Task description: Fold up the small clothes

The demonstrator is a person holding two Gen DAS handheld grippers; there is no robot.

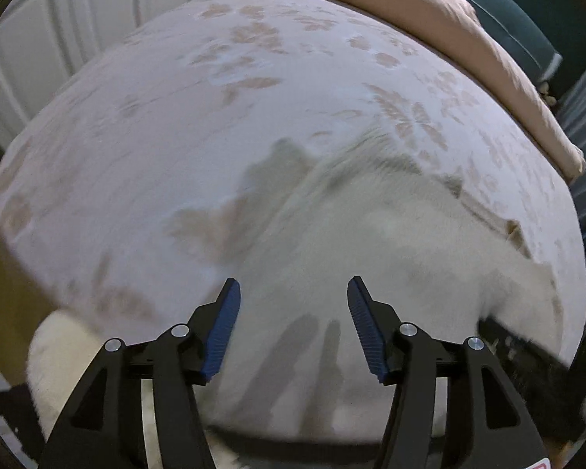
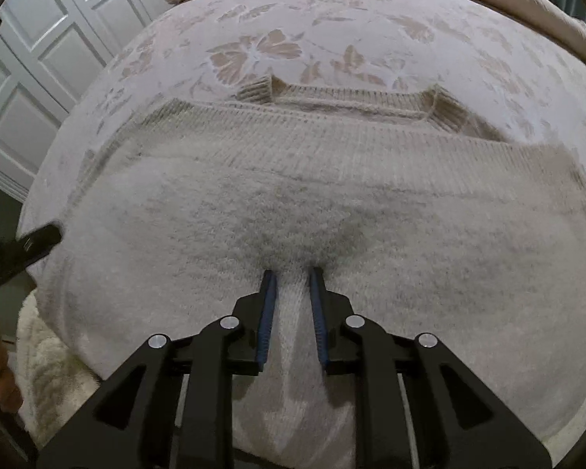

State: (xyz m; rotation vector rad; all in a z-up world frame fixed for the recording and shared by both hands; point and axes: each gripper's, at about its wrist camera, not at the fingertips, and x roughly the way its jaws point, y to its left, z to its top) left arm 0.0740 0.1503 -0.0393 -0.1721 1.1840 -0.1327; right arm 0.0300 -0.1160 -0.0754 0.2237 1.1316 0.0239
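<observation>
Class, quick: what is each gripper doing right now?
Left gripper: open, holding nothing, above the sweater.
Right gripper: closed on a pinch of the sweater.

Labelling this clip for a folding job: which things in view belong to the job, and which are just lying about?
Job: sweater; right gripper, pinching a fold of it; left gripper, open above it.

Lying about: floral bedspread; pink duvet; fluffy white throw; panelled doors.
</observation>
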